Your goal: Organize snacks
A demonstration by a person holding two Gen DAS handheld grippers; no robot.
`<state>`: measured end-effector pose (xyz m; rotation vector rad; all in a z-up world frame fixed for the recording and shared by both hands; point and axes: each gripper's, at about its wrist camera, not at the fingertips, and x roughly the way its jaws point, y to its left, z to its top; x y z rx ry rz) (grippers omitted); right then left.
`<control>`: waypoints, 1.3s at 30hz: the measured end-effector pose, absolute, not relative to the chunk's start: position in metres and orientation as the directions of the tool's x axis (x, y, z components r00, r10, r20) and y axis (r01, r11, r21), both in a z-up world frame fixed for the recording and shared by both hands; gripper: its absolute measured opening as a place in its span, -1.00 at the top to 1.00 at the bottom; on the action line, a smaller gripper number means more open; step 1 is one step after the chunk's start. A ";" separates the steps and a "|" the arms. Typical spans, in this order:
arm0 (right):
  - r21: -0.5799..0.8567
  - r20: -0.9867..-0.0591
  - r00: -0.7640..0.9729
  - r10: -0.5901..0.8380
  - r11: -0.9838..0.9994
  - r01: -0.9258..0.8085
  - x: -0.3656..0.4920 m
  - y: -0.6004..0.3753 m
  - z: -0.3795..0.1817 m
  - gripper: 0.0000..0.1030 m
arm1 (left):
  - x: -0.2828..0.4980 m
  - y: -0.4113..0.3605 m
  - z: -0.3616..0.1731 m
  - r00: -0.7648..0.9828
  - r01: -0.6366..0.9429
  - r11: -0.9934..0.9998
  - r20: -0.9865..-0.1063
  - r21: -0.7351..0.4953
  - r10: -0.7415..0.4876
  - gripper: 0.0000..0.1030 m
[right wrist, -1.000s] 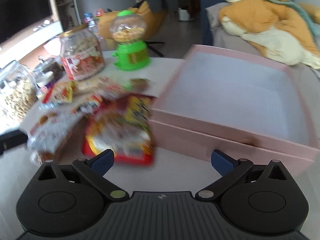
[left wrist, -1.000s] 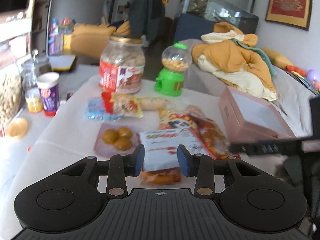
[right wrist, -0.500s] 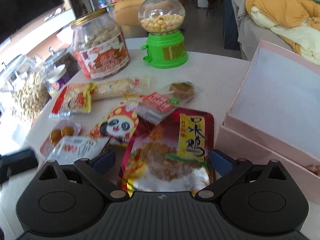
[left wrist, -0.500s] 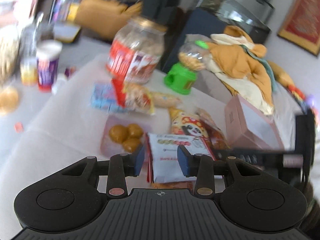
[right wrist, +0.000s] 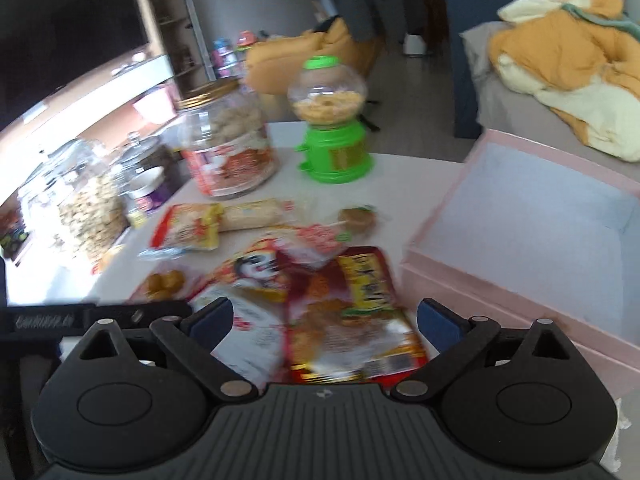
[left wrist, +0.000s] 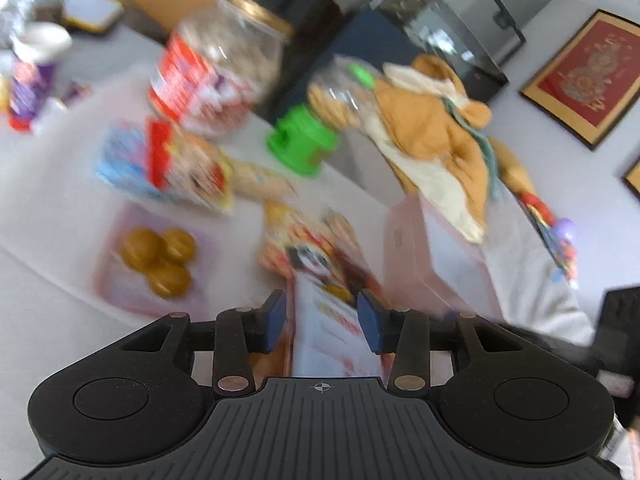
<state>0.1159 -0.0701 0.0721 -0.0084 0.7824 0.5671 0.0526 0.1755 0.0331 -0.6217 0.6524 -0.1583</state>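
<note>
My right-wrist view is filled on its right side by the pink cardboard box [right wrist: 520,280], a shallow rectangular tray with a pale, smooth floor, sitting on the white counter [right wrist: 408,168]. At upper centre stand a clear plastic jar [right wrist: 228,144] with a gold lid and red label, and beside it a green-based gumball dispenser [right wrist: 330,120] with a round clear globe. In the middle of the frame the snack packets lie in a loose overlapping heap: a glossy red-and-yellow foil packet [right wrist: 356,316], a crinkly panda-print packet [right wrist: 256,268] and a white flat packet [right wrist: 248,332]. My right tongs [right wrist: 324,320] are spread wide over the red-and-yellow packet, gripping nothing.

The left-wrist view is motion-blurred. My left tongs [left wrist: 322,320] stand partly apart with the white flat packet [left wrist: 332,340] between the blue pads; I cannot tell whether they pinch it. Left of centre lies a clear pouch of round brown pastries [left wrist: 160,256].
</note>
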 end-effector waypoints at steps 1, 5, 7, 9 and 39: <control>0.208 -0.671 0.554 0.492 0.842 -0.497 0.113 -0.067 0.073 -0.92 | 0.048 0.178 0.037 0.805 -0.082 0.834 -0.530 -0.545 -0.268 0.13; 0.293 -0.701 0.459 0.546 0.807 -0.513 0.108 -0.046 0.063 -0.92 | 0.029 0.188 0.042 0.829 -0.161 0.880 -0.545 -0.448 -0.126 0.13; 0.334 -0.722 0.406 0.560 0.796 -0.505 0.109 -0.031 0.053 -0.92 | 0.022 0.191 0.042 0.830 -0.161 0.883 -0.544 -0.440 -0.120 0.13; 0.268 -0.749 0.434 0.501 0.827 -0.494 0.108 -0.012 0.044 -0.96 | 0.017 0.191 0.042 0.827 -0.138 0.888 -0.544 -0.438 -0.139 0.13; 0.189 -0.781 0.554 0.288 0.955 -0.231 0.094 -0.102 0.024 -1.00 | 0.039 0.111 0.018 0.699 0.058 0.998 -0.713 -0.032 -0.063 -0.20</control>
